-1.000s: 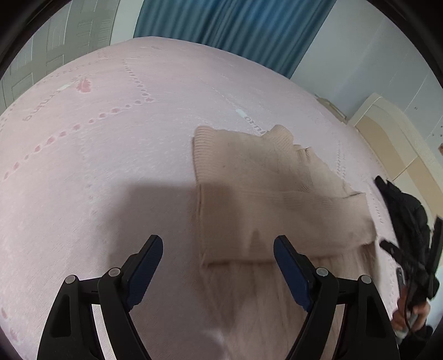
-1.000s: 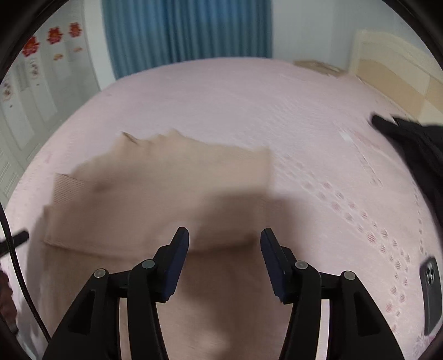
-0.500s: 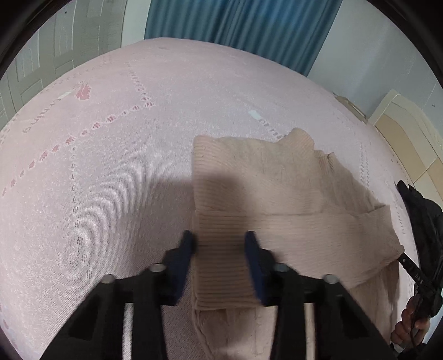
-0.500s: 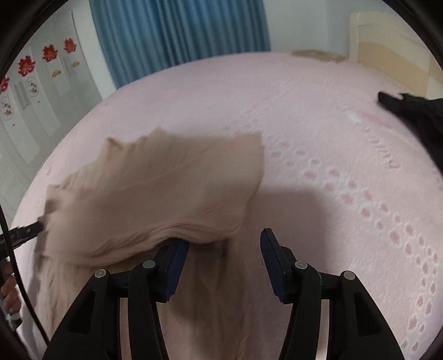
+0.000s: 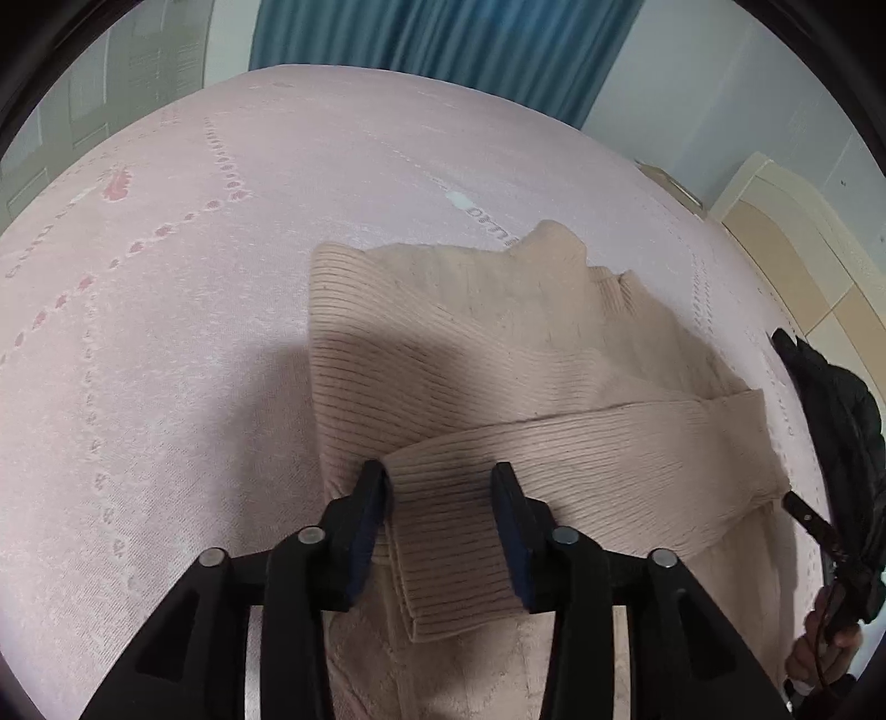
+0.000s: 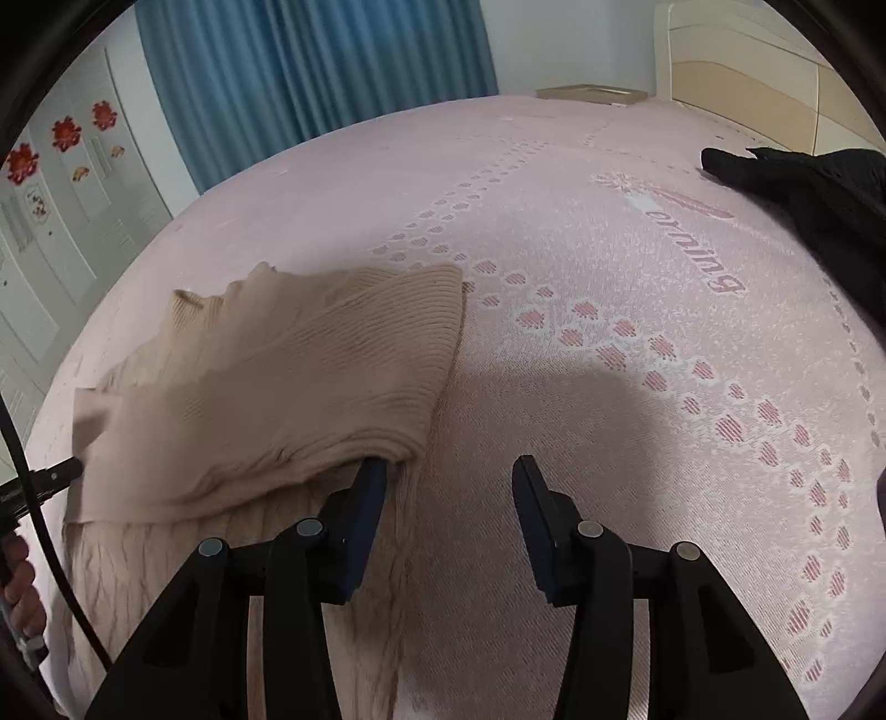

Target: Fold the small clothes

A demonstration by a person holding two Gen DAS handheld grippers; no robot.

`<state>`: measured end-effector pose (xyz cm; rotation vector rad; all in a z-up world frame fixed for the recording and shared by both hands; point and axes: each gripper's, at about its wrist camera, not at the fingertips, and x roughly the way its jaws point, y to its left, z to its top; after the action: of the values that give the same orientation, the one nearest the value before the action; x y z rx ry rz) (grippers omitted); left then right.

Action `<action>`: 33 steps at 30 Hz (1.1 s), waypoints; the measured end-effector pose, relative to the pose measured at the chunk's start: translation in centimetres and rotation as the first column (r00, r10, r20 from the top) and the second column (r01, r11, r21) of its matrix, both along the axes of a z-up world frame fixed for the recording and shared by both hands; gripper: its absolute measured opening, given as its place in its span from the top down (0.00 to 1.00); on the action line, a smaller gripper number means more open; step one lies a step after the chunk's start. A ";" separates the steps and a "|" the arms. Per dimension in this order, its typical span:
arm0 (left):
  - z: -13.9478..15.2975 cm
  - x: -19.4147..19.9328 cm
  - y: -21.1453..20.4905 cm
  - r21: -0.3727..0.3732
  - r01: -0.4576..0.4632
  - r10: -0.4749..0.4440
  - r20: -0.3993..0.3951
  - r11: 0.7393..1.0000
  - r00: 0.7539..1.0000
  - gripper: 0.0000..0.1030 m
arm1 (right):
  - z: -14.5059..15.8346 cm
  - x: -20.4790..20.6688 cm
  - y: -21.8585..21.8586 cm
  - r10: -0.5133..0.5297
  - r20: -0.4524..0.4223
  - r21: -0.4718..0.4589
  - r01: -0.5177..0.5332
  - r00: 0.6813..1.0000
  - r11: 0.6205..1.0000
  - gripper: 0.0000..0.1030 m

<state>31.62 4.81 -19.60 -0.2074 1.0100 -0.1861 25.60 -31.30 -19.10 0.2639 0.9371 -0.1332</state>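
A beige ribbed knit sweater (image 5: 498, 343) lies on the pink bed, partly folded, with a ribbed band (image 5: 581, 471) lying across it. My left gripper (image 5: 440, 501) sits low over that band's left end, jaws partly closed with the band's fabric between them. In the right wrist view the sweater (image 6: 288, 376) lies left of centre with its folded edge lifted. My right gripper (image 6: 448, 493) is open, its left finger (image 6: 368, 498) at the sweater's right edge and its right finger over bare bedspread.
The pink patterned bedspread (image 6: 637, 332) stretches all around. A black garment (image 6: 819, 199) lies at the far right, also in the left wrist view (image 5: 836, 410). Blue curtains (image 5: 443, 50) and a wooden headboard (image 6: 747, 55) stand behind the bed.
My left gripper narrowed from wide open and came down onto the sweater's band. My right gripper shifted right, to the sweater's edge, and stayed open. The sweater's top layer has folded over.
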 end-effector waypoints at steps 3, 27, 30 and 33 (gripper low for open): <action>0.2 0.3 -0.5 0.027 -0.008 0.007 0.010 1.000 1.000 0.64 | 0.6 -1.1 0.0 -0.003 0.002 0.014 0.003 1.000 1.000 0.54; 1.1 1.9 0.7 0.055 -0.034 0.029 0.087 0.998 0.996 0.79 | -0.6 4.1 2.4 -0.010 -0.066 -0.137 0.001 0.998 0.991 0.47; 1.8 0.9 0.5 0.068 -0.027 0.022 0.065 0.997 0.998 0.51 | 1.0 2.7 2.6 -0.022 -0.041 -0.162 0.015 0.999 0.987 0.47; 2.8 -1.0 0.0 0.111 -0.019 0.009 0.095 0.994 0.995 0.36 | 2.4 0.6 2.8 -0.023 -0.033 -0.168 0.017 0.999 0.986 0.47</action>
<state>30.65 4.77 -16.79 -0.1030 0.9216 -0.1252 26.22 -28.46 -16.66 0.1150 0.9520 -0.2346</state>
